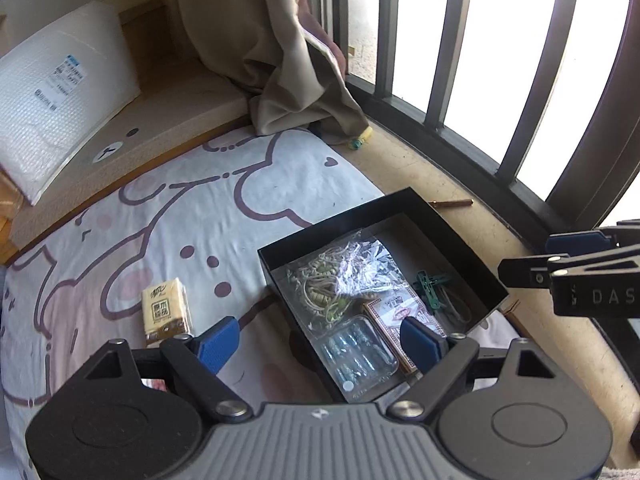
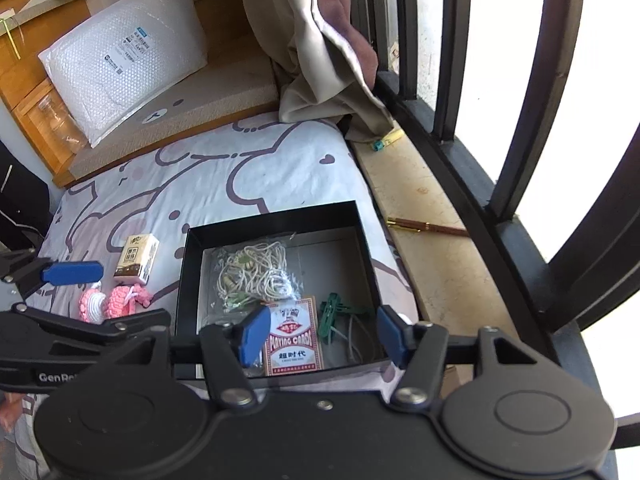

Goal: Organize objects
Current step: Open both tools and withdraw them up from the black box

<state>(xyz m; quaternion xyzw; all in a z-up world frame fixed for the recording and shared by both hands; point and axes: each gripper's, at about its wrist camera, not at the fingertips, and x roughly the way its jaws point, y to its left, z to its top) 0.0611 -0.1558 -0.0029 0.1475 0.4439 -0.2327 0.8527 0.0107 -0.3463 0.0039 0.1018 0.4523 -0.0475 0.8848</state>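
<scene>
A black open box [image 1: 404, 200] [image 2: 276, 218] sits on the bed. Inside lie a clear bag of cords [image 1: 336, 276] [image 2: 252, 270], a deck of playing cards [image 2: 294, 338] [image 1: 396, 310], green clothes pegs [image 1: 432, 284] [image 2: 332, 314] and a clear blister pack [image 1: 360, 354]. A yellow tissue pack [image 1: 166, 308] [image 2: 138, 254] and pink crochet pieces [image 2: 114, 300] lie on the sheet left of the box. My left gripper [image 1: 320, 340] is open and empty over the box's near left corner. My right gripper [image 2: 324, 334] is open and empty above the box's near edge.
The bed sheet [image 1: 200, 208] has a cartoon print. A white bubble mailer [image 2: 120, 64] leans at the bed's head. A beige curtain [image 1: 280, 60] hangs at the back. A stone sill [image 2: 432, 220] with a brown pen [image 2: 428, 227] runs along the window bars [image 1: 452, 40] on the right.
</scene>
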